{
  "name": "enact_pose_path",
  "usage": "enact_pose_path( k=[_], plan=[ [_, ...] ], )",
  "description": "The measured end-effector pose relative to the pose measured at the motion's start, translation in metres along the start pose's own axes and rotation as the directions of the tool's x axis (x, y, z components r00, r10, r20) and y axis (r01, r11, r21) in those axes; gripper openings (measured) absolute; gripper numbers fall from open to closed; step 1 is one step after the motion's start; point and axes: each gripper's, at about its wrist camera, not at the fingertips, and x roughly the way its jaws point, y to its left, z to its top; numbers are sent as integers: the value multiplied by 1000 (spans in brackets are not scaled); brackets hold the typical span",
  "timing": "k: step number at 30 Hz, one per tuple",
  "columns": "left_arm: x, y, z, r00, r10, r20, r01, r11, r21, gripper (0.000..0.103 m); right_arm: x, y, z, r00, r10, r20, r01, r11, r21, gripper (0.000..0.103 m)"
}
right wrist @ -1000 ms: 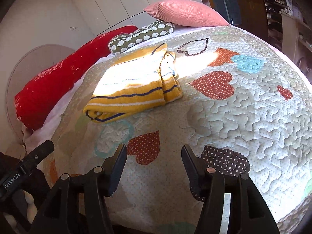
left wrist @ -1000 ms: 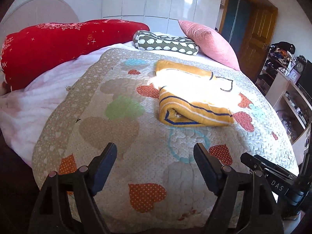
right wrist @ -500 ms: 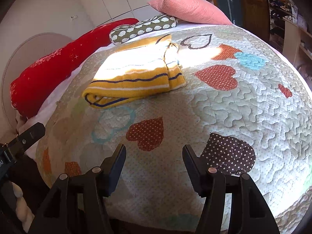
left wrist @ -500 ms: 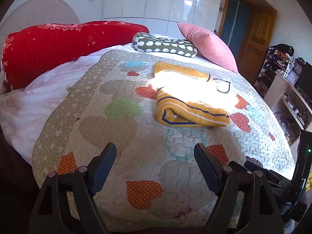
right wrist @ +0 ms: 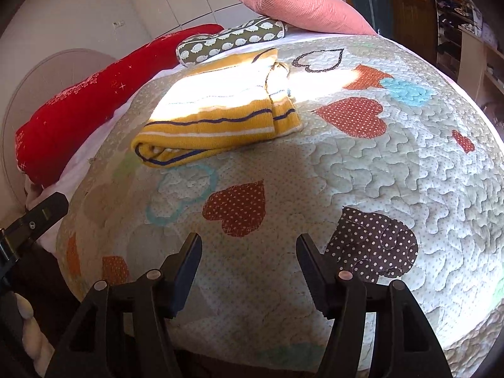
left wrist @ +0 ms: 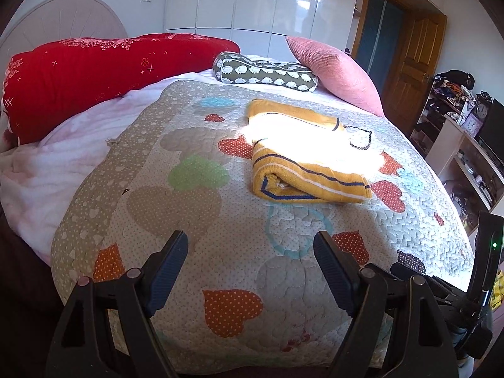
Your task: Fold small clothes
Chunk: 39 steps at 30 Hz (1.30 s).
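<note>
On the bed: a quilt [left wrist: 195, 220] patched with hearts covered the mattress, and a folded yellow garment [left wrist: 302, 157] with navy and white stripes lay on it toward the pillows, half in a bright patch of sun.
Garment: folded into a thick bundle, its rolled edge facing the near end of the bed; neither tool touched it.
Left gripper [left wrist: 251, 263]: fingers spread wide, nothing between them, held over the near end of the quilt, well apart from the garment.
Right gripper [right wrist: 249, 264]: fingers likewise parted and holding nothing, above a brown dotted heart [right wrist: 236, 208], well short of the garment.
Behind the garment: a grey-green bolster [left wrist: 264, 72] with white hedgehog shapes, a pink pillow [left wrist: 334, 72] leaning over one end of it, and a long red duvet [left wrist: 94, 75] along the far left.
Only from the left view: white wardrobe doors [left wrist: 252, 0] behind the bed, a wooden door [left wrist: 409, 69], cluttered shelves [left wrist: 466, 145] with a small clock [left wrist: 480, 111], and part of the other tool's body with a green light [left wrist: 494, 245] at lower right.
Only from the right view: a dark dotted heart patch [right wrist: 375, 245] near the right finger, the garment's layered side edge [right wrist: 283, 107], and a black piece of the other tool [right wrist: 34, 217] at the left rim.
</note>
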Motion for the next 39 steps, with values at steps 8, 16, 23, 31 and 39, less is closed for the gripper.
enact_pose_path(
  k=[8, 16, 23, 31, 39],
  plan=[
    [2, -1, -4, 1000, 4, -2, -4, 1000, 5, 81, 3, 2, -6, 1000, -1, -3, 1, 1000, -7, 67],
    [8, -3, -9, 1000, -1, -15, 2, 1000, 10, 82, 5, 2, -9, 1000, -3, 1, 3, 1000, -13, 69],
    [4, -2, -10, 1000, 23, 21, -23, 1000, 2, 84, 7, 5, -10, 1000, -9, -1, 9, 999, -31, 71],
    [-11, -1, -5, 988, 96, 119, -96, 995, -1, 98, 5, 7, -9, 1000, -10, 10, 11, 999, -38, 71],
    [-17, 3, -6, 990, 48, 133, -48, 999, -7, 103, -10, 23, -9, 995, -42, 85, 51, 992, -113, 71]
  ],
)
